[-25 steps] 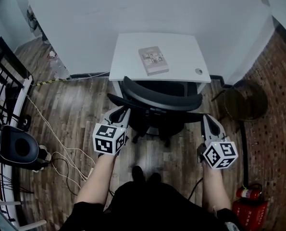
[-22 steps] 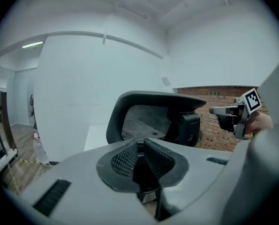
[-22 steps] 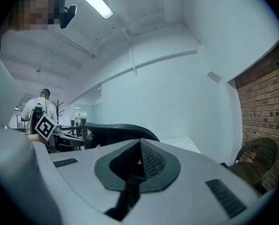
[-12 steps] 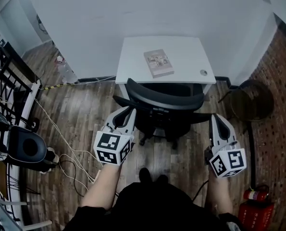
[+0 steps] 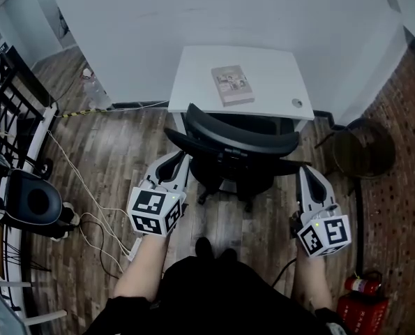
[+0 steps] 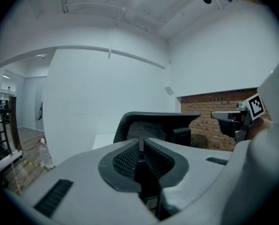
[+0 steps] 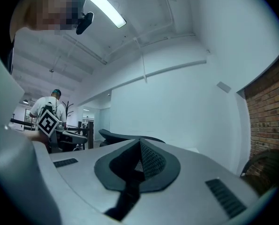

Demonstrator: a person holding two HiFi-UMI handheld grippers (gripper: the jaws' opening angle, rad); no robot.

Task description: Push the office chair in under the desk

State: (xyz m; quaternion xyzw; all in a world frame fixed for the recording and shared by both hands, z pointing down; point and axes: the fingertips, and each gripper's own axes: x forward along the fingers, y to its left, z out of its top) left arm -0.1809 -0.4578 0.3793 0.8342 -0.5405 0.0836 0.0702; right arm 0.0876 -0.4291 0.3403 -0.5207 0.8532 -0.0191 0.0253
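Observation:
The black office chair (image 5: 238, 142) stands at the white desk (image 5: 193, 82), its seat partly under the top and its curved backrest (image 6: 153, 125) towards me. A book (image 5: 232, 84) lies on the desk. My left gripper (image 5: 183, 160) is shut and empty, its tips close beside the chair's left armrest (image 5: 181, 139). At the right armrest (image 5: 291, 165) my right gripper (image 5: 306, 172) is also shut on nothing. I cannot tell whether either one touches the chair. The pads meet in the left gripper view (image 6: 140, 144) and in the right gripper view (image 7: 140, 149).
A round dark stool (image 5: 360, 149) stands right of the desk on brick-pattern floor, and a red fire extinguisher (image 5: 360, 299) nearer me. Cables (image 5: 88, 211) trail over the wood floor at left, beside a black round device (image 5: 29, 201) and a metal rack (image 5: 12, 110).
The head view has shifted slightly. Both grippers stay shut at the chair's sides, and the chair stands much as before against the desk.

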